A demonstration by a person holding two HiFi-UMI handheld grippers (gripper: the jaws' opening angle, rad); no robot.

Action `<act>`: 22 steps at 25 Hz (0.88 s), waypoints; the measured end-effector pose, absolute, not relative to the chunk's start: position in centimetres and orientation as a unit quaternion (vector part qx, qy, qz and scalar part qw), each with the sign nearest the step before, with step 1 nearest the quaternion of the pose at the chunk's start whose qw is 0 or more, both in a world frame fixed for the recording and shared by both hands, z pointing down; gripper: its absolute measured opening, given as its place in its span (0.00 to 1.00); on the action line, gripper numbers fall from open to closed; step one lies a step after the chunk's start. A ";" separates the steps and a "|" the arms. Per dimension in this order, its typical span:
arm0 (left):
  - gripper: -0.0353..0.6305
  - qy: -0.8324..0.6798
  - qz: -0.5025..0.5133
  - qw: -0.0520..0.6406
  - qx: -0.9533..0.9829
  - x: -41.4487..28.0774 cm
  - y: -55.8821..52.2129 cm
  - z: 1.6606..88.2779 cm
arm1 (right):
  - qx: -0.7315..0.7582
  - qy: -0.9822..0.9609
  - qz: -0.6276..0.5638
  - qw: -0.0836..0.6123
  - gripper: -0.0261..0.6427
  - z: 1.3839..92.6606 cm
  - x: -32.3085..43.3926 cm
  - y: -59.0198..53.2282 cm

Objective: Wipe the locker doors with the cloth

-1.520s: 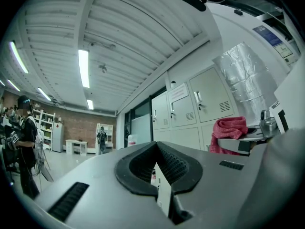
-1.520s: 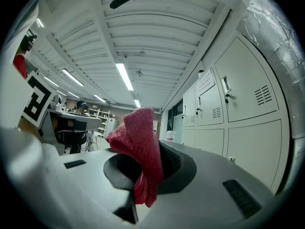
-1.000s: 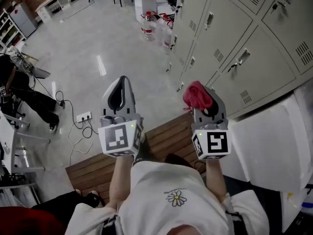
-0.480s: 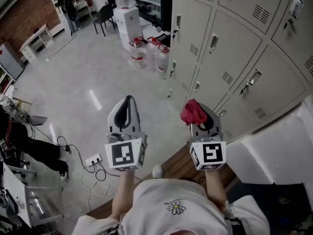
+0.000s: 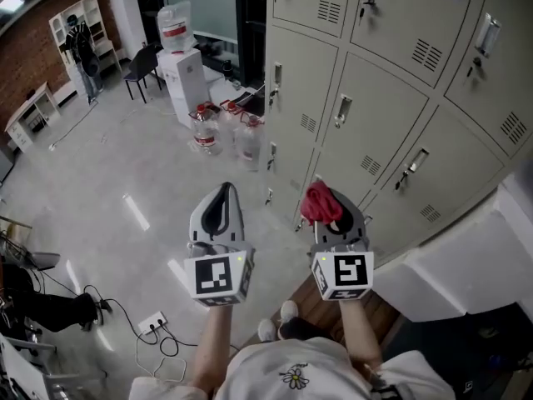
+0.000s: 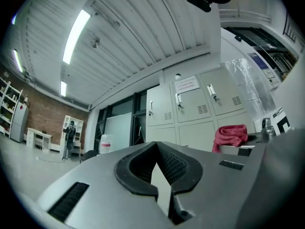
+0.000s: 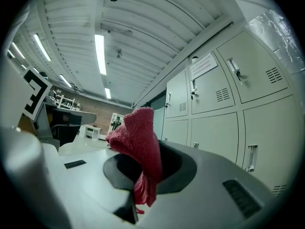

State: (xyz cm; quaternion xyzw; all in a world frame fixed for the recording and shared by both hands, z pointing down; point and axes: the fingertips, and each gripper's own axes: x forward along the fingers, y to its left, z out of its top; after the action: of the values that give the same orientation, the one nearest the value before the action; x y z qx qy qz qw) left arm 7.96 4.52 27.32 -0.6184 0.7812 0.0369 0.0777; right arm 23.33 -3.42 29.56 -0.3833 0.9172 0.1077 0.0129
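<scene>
Bunched red cloth before beige locker doors

Head view: light is even, moderate and from overhead, and shadows are soft. Two pale streaks of glare lie on the floor at left. The lockers at right are uniformly lit, and their lines bow toward the frame edges.

Both gripper views: strong fisheye, with black corners and straight lines curved. The ceiling tubes burn out to white in each. The far room at left is dimmer. The cloth shows clear weave. The nearest foreground along the bottom edge is soft.
</scene>
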 end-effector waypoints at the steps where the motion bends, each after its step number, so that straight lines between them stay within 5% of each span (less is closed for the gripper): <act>1: 0.08 0.783 0.038 0.071 -0.617 8.0 3.8 27.7 | -0.385 0.917 0.106 0.012 0.08 29.7 23.2 -4.1; 22: 0.08 0.752 0.027 0.082 -0.654 9.6 -7.4 25.2 | -0.381 0.915 0.135 0.007 0.08 27.0 21.5 -12.3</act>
State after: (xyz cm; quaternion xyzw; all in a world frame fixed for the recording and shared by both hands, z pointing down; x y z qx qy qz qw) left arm 9.56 -7.40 25.17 -0.6536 0.7518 0.0267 0.0823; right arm 21.55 -12.33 27.03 -0.3814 0.9145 0.1345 0.0071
